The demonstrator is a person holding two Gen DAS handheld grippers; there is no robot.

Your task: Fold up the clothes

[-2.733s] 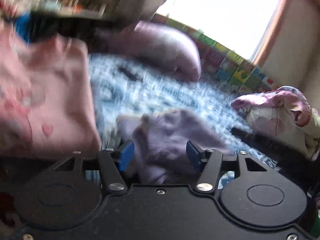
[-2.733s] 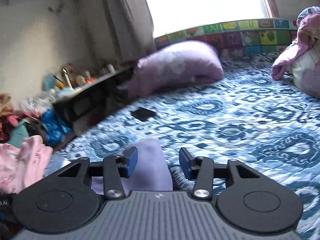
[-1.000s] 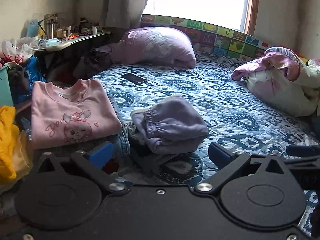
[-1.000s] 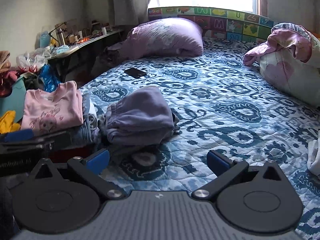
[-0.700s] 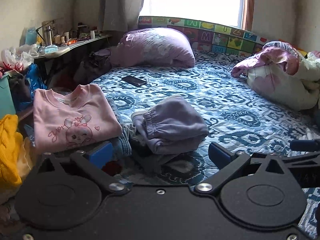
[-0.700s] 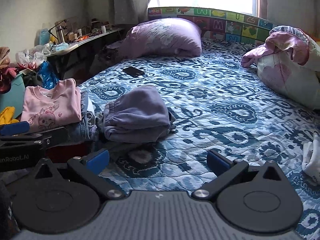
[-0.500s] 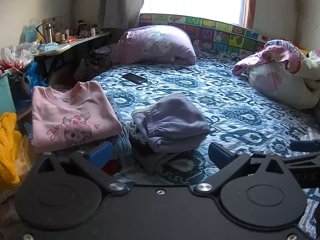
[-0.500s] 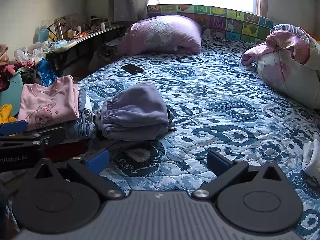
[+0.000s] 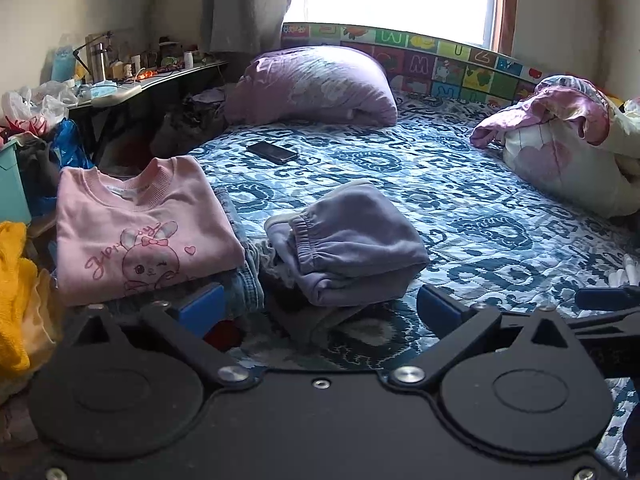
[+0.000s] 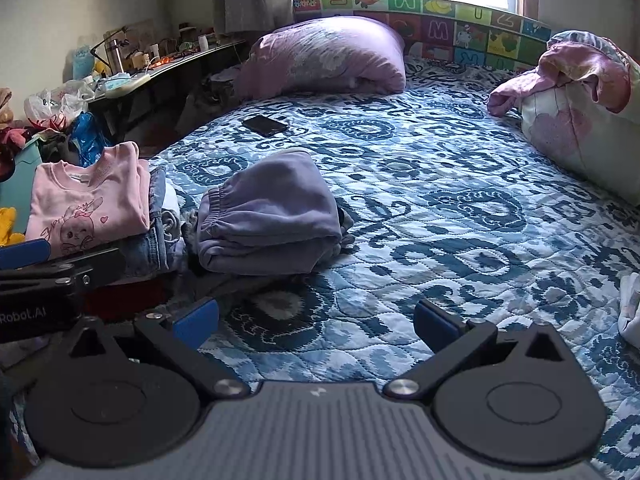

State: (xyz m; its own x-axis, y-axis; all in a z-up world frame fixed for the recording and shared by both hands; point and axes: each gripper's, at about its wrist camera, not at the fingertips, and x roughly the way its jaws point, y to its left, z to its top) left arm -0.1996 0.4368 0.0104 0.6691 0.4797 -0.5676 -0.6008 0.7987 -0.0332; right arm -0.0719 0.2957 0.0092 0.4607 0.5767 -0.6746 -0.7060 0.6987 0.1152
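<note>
Pants (image 9: pixel 352 240), purple and folded, lie on the quilt (image 9: pixel 480 216) just ahead of my left gripper (image 9: pixel 320 308), whose fingers are spread wide and empty. My right gripper (image 10: pixel 316 320) is spread and empty too, pants ahead-left. Left of them, a pink sweater (image 9: pixel 136 232) tops folded jeans (image 9: pixel 244 280). Farther ahead: phone (image 9: pixel 272 152), pillow (image 9: pixel 316 84)

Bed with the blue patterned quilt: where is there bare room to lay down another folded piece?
The widest bare stretch of blue patterned quilt lies between the folded lilac sweatpants and the heaped pink-and-white bedding. A smaller patch sits between the black phone and the lilac pillow. The left edge is crowded: the pink bunny sweatshirt tops a stack there.
</note>
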